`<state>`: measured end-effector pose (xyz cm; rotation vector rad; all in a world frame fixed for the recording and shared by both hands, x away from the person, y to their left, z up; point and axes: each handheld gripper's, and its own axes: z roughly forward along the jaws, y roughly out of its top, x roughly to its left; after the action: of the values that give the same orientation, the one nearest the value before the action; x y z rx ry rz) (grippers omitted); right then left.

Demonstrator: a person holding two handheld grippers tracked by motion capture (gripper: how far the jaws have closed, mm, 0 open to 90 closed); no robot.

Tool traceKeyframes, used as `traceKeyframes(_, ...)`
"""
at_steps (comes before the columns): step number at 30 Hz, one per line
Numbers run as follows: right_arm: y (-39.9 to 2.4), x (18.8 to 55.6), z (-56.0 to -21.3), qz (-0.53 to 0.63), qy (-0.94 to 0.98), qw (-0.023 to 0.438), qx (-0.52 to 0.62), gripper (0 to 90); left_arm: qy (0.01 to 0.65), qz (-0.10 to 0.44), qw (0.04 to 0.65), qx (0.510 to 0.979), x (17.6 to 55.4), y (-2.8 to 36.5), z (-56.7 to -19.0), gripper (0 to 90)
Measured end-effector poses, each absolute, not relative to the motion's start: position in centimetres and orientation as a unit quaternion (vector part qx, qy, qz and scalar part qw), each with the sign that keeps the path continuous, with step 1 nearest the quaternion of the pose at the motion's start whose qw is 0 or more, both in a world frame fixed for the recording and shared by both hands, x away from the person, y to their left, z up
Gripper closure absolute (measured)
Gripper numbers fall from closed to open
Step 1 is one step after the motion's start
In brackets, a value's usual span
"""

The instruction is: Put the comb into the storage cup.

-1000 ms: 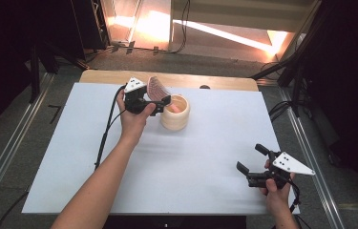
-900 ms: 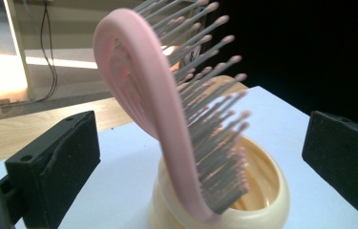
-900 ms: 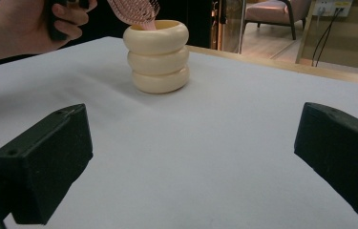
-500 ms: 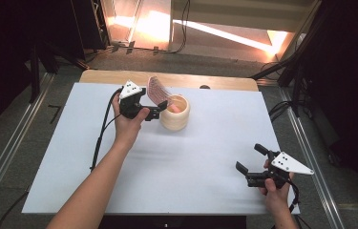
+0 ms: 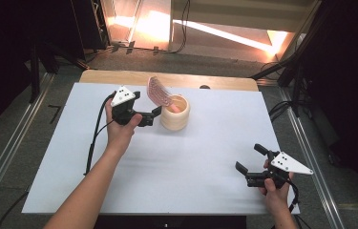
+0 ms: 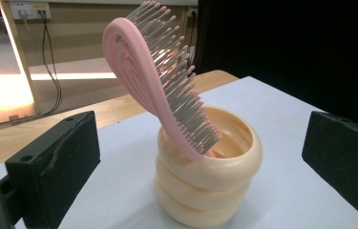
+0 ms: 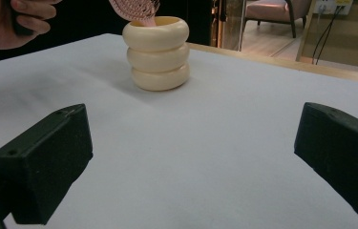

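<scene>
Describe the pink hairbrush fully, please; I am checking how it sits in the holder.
The pink hairbrush looks like plastic, with an open, slotted oval head and grey bristles tipped pink. It stands handle-down in the cream ringed cup, leaning on its rim, head tilted out above it toward the far side of the table, as the high view shows. Its handle end is hidden inside. The left gripper is open beside the cup, jaws apart from the brush.

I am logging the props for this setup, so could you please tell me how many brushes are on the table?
1. The pink brush stands tilted in the cream cup, bristle end up, near the table's far edge, in front of the open left tool. The cup's inside is partly hidden.
</scene>
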<state>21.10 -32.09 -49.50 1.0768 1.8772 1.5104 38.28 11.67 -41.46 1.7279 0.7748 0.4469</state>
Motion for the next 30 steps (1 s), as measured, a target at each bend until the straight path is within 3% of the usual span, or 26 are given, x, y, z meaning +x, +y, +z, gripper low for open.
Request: traceKeyframes(30, -31.8, 21.1, -49.4, 0.553, 0.691, 0.249, 0.393, 0.0, 0.308, 0.225, 0.564, 0.733, 32.0, 16.2, -42.3, 0.0)
